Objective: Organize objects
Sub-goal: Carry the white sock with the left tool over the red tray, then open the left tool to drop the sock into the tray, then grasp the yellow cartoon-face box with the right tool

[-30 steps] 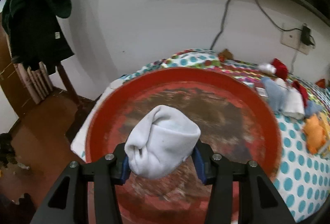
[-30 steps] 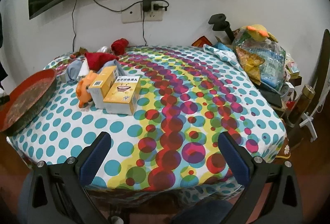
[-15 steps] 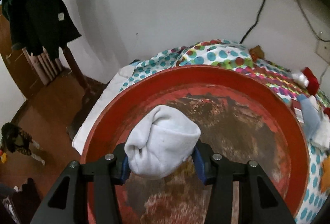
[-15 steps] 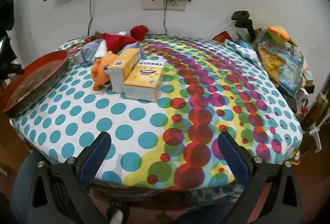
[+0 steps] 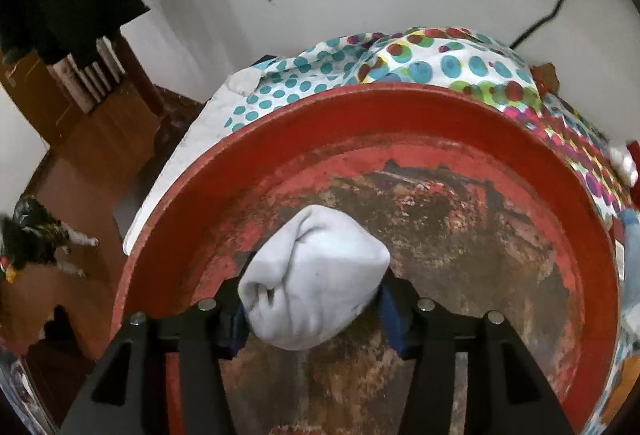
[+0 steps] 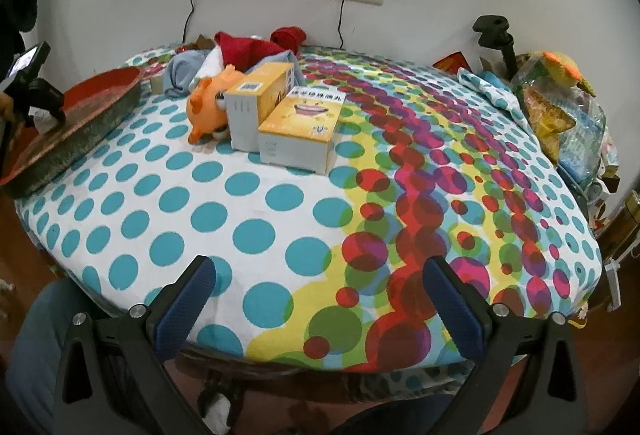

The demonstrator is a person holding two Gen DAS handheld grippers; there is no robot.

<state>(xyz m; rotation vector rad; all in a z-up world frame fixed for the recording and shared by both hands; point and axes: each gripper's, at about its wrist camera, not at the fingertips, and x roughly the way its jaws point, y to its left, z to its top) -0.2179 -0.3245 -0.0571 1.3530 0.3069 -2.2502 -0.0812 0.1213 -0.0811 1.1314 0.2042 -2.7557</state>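
Over the red tray [image 5: 400,123] at the left edge of the desk [image 6: 280,219], the left claw [image 5: 314,309] pinches a balled white sock [image 5: 316,275] between its blue pads, holding it just above the worn, flaking tray floor; whether the sock already touches that floor cannot be told. The tray looks bare otherwise, so the sorting seems to be near its start: this sock appears to be the first thing brought to it and has not yet been let go.

What is left, as I judge it, is most of the job. Near the wall sits a heap of red and blue-grey clothes [image 6: 240,51], with an orange plush toy [image 6: 208,107] and two yellow boxes [image 6: 296,123] just beside it, all on the dotted cloth and well apart from the tray.

The right claw [image 6: 320,307] hangs spread wide and empty above the near edge of the desk.

The sock is a rounded bundle, its longer axis running roughly crosswise between the pads, with the folded, puckered end turned to the left and the smoother bulge to the right.
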